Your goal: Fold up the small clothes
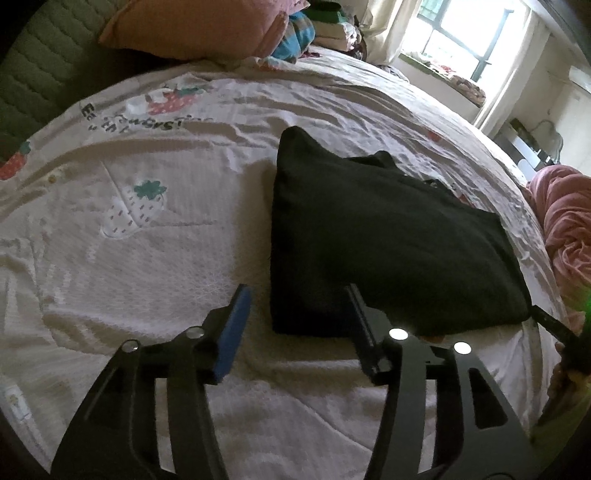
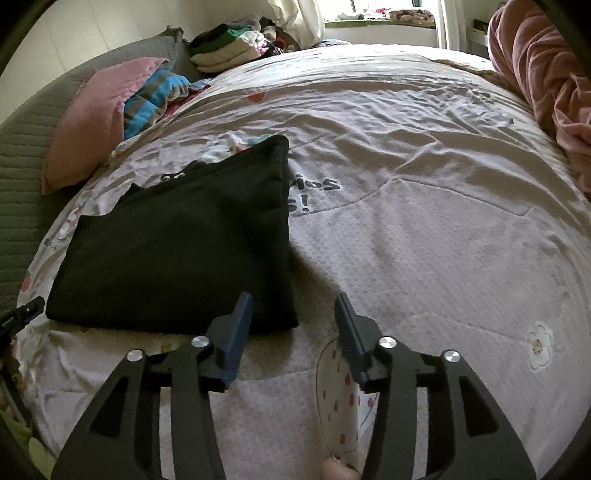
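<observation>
The black garment (image 1: 388,240) lies folded flat on the bed's strawberry-print quilt (image 1: 147,240). The left gripper (image 1: 297,293) stands spread at its near left corner, the right gripper (image 2: 293,299) spread at its near right corner; both seem clear of the cloth.

A bed (image 2: 424,206) with a strawberry-print quilt fills the room — bright window (image 1: 469,33) beyond, pink pillow (image 1: 199,27) against a green quilted headboard (image 1: 40,70).
</observation>
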A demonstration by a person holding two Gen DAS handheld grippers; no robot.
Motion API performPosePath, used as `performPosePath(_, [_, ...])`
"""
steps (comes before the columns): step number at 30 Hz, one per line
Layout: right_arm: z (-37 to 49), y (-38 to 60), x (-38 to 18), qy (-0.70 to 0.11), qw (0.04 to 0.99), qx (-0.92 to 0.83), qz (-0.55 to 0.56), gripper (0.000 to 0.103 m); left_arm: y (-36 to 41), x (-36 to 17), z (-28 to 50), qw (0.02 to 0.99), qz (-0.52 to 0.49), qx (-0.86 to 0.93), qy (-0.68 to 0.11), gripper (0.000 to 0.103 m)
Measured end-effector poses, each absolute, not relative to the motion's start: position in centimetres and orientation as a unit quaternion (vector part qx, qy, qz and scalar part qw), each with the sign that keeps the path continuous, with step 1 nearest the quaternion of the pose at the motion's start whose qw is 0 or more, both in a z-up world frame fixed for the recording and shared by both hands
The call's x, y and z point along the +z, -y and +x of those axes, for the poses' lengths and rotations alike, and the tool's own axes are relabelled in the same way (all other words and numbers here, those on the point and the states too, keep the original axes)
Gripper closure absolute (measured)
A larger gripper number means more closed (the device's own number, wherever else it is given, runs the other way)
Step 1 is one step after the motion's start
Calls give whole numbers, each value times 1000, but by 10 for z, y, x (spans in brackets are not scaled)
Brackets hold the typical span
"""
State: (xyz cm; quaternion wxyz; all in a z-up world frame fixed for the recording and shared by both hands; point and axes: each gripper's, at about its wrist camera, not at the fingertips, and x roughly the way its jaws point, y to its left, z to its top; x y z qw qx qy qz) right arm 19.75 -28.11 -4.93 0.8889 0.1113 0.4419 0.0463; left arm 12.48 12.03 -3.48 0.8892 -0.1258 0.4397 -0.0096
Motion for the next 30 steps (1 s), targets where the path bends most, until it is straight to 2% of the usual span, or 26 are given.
performPosePath(3, [193, 281, -46, -438, 891, 48, 111, 45, -117, -29, 120, 892, -122, -8, -435, 50])
performPosePath(10, [182, 278, -36, -429, 896, 50, 103, 31, -113, -22, 110, 894, -126, -11, -429, 38])
performPosePath(12, [179, 277, -33, -425, 898, 52, 100, 23, -112, -20, 107, 895, -125, -11, -428, 35])
performPosePath(16, [173, 271, -24, -414, 904, 57, 92, 15, -108, -16, 103, 898, -121, -8, -424, 24])
performPosePath(17, [173, 270, -22, -412, 905, 59, 90, 14, -107, -15, 101, 899, -118, -6, -422, 20])
performPosePath(20, [171, 265, -17, -406, 908, 60, 84, 10, -104, -13, 98, 901, -112, -5, -420, 18])
performPosePath(22, [170, 261, -14, -403, 909, 64, 82, 9, -102, -11, 96, 901, -107, -4, -420, 9])
performPosePath(30, [167, 243, -3, -398, 912, 80, 68, 7, -100, -5, 89, 904, -100, -2, -415, 10])
